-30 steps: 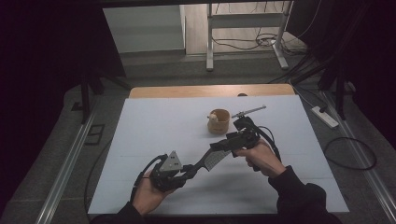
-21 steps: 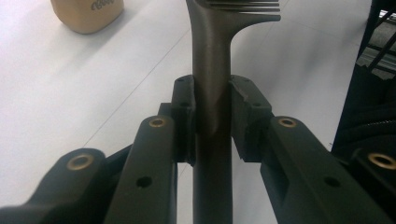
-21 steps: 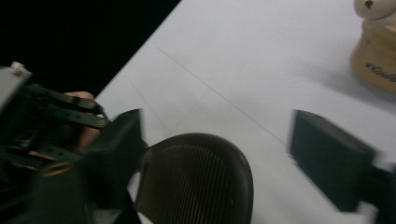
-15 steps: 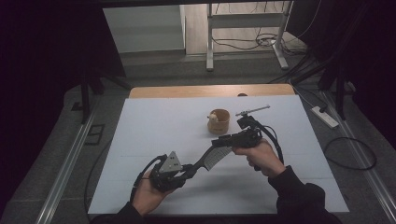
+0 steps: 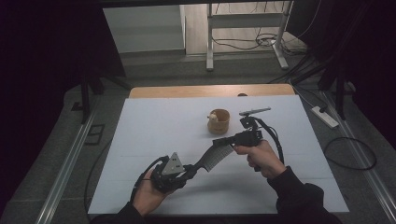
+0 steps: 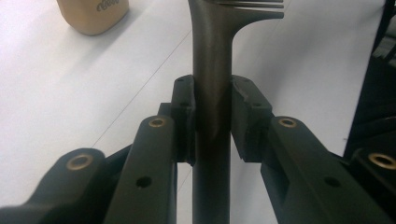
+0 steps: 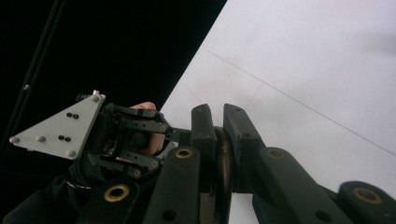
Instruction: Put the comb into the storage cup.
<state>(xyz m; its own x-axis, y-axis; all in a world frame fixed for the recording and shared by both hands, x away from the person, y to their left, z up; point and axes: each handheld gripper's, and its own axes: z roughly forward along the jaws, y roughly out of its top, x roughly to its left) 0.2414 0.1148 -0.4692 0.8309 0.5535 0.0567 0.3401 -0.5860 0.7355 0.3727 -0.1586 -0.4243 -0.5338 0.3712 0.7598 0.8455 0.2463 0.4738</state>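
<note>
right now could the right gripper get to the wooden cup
Probably not as things stand: the right gripper is shut on the comb, which the left gripper also clamps. The table between it and the wooden cup lies bare.

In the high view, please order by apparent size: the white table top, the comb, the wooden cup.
1. White table top, by far the largest.
2. Comb.
3. Wooden cup, smallest, though it stands farther from the camera.

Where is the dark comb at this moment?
In the high view the comb is above the white table, held between the left claw and right claw, nearer than the wooden cup.
</note>
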